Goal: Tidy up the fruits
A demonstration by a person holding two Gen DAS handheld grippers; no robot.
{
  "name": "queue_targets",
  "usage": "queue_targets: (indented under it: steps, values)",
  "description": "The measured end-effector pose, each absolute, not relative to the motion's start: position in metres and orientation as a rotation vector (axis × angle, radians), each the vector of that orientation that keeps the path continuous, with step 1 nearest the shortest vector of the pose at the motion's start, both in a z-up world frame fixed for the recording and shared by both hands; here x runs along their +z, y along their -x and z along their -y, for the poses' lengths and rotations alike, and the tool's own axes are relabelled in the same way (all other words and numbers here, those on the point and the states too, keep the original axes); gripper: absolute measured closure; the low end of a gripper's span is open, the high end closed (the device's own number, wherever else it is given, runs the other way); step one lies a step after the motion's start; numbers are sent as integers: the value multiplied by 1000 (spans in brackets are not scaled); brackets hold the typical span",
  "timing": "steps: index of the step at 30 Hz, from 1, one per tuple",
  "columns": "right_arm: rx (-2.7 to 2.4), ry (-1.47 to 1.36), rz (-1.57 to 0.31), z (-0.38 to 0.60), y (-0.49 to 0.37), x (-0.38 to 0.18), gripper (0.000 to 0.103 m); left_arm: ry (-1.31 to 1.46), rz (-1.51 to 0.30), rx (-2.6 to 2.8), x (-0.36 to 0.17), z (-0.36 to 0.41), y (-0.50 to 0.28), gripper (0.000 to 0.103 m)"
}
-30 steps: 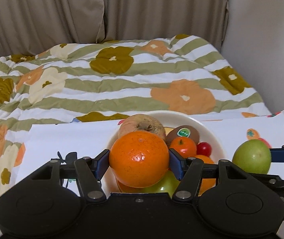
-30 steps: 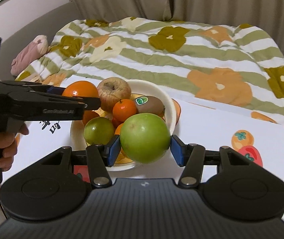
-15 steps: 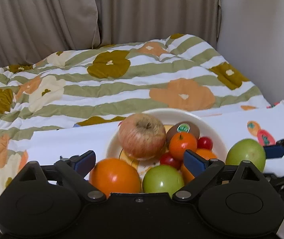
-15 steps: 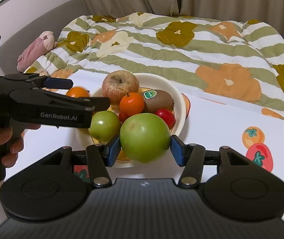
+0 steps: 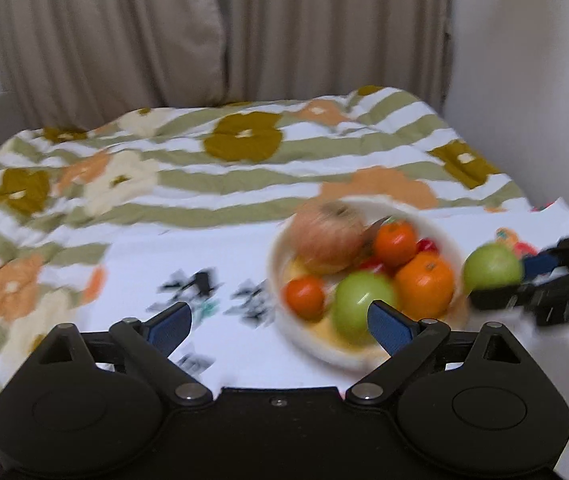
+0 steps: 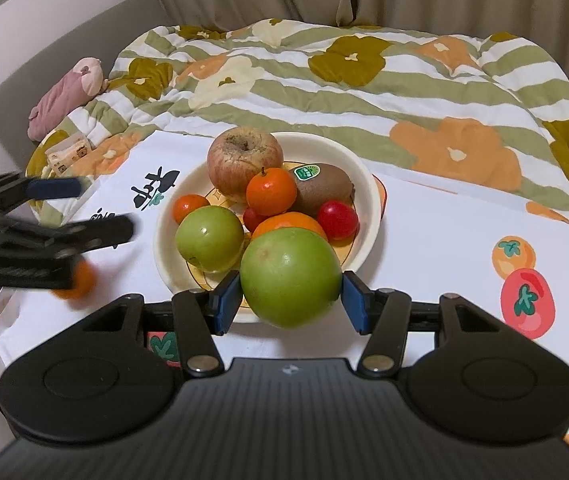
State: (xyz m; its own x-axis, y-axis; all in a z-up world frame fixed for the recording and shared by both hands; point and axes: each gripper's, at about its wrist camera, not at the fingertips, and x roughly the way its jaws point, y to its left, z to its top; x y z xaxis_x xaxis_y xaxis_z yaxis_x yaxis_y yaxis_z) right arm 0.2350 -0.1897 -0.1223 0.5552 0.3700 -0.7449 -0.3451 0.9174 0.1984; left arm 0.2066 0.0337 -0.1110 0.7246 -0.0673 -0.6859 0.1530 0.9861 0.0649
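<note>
A white bowl (image 6: 368, 184) on the printed tablecloth holds a wrinkled apple (image 6: 244, 162), a kiwi (image 6: 324, 186), a green apple (image 6: 209, 238), small oranges (image 6: 271, 191) and red fruits (image 6: 337, 220). My right gripper (image 6: 290, 296) is shut on a large green apple (image 6: 290, 276), held just in front of the bowl; it also shows in the left wrist view (image 5: 492, 268). My left gripper (image 5: 280, 322) is open and empty, left of the bowl (image 5: 280, 240). A large orange (image 6: 78, 282) lies on the table under it, blurred.
The white tablecloth (image 6: 444, 240) with fruit prints covers the table. A striped flowered quilt (image 6: 344, 80) lies behind. A pink soft toy (image 6: 68, 96) and a small packet (image 6: 70, 152) sit at the far left. Curtains hang behind.
My left gripper opened and let go of the large orange, then swung left, away from the bowl. The orange now lies beside the bowl. My right gripper holds the green apple nearly still.
</note>
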Motion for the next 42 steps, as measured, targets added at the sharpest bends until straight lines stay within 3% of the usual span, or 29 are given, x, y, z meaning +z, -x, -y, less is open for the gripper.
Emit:
queue_targets:
  steps: [10,31,36,42]
  values:
    - [418,-30,-899,179,-227,-127,34,-33,-838,39,-146,-87,-143,5]
    - [419,-22,-889,161,-213,-120,34,-126,-832,316,-148,-126,-130,5]
    - [419,-20,-893,160,-213,-121,34,-228,-852,322,-160,-126,-131,16]
    - [421,-18,-897,158,-213,-124,34,-261,-892,327,-174,-123,-134,23]
